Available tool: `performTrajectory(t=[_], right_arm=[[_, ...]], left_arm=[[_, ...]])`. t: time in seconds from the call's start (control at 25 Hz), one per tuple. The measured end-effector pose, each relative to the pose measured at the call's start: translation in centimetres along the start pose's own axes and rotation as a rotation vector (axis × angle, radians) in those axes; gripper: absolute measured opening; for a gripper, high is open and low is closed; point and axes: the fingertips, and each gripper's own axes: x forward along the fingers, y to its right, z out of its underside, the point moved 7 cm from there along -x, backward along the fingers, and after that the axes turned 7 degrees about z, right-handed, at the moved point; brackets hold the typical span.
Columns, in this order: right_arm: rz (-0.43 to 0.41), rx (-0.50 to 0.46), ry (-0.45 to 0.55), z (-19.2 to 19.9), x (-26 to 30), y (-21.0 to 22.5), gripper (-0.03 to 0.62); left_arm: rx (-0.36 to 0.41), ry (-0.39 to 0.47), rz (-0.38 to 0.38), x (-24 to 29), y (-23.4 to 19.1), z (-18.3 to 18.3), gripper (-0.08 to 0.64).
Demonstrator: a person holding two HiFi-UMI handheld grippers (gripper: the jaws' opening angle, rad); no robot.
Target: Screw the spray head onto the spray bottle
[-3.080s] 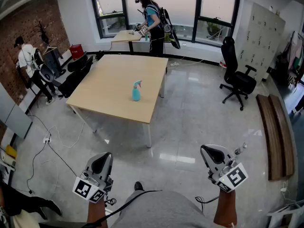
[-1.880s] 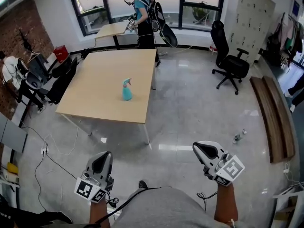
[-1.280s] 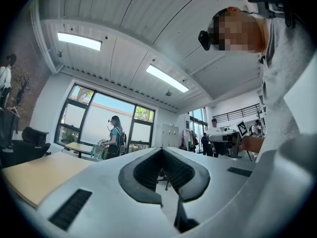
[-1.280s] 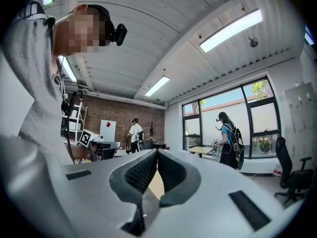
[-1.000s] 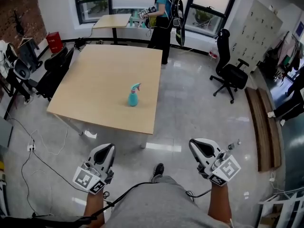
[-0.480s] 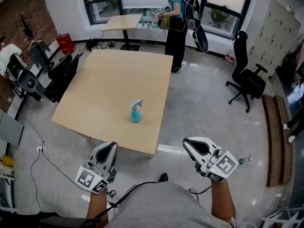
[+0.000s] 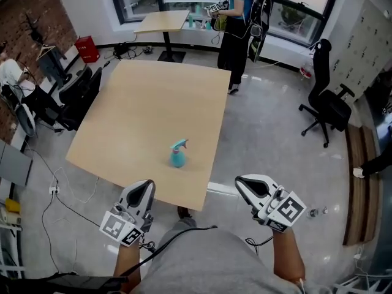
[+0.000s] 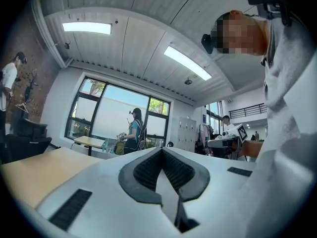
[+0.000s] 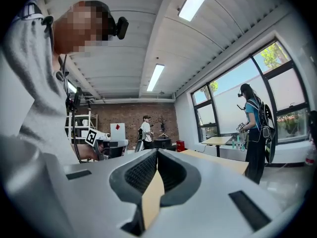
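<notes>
Spray bottle (image 7: 177, 155): is standing upright, spray head on top, on the table (image 7: 147, 103) close to its near edge.
Left gripper (image 7: 143, 190): is hovering at that near edge, jaws pressing together on nothing.
Right gripper (image 7: 246, 184): is hovering over the floor past the table corner, jaws pressing together, empty.
Person (image 7: 236, 23): is standing beyond the table.

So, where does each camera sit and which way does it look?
Head view: on the head, facing steeply down at pale wooden table and teal plastic spray bottle; left gripper, right gripper, grey torso show.
Left gripper view: level along shut jaws, toward windows; grey sleeve shows.
Right gripper view: likewise, toward brick wall.
All share the teal-shirted person.
</notes>
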Motion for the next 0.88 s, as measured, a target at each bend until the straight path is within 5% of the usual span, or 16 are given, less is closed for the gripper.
performTrajectory(t=[0.28,0.4,0.52,0.72,0.88], right_arm=[[0.027,0.005,0.068,-2.9,7.7,0.6,0.005],[0.062,-0.093,0.174,-3.9,11.1,0.7,0.005],[0.107,-0.173,0.258,-4.5,15.2,2.1,0.005],[0.076,-0.186,0.236,-4.8,21.1,4.1,0.006],[0.007,-0.176,0.174,-3.2,25.7,5.0,0.005]], left_arm=[[0.008,0.047,0.095,4.5,-9.2,-2.1,0.003],[0.042,0.091,0.111,5.5,-12.9,-2.4,0.003],[0.123,0.129,0.105,7.4,-17.0,-3.1,0.003],[0.376,0.107,0.134,10.3,-21.1,-6.5,0.003],[0.385,0.118,0.108,11.8,-23.9,-6.0,0.003]])
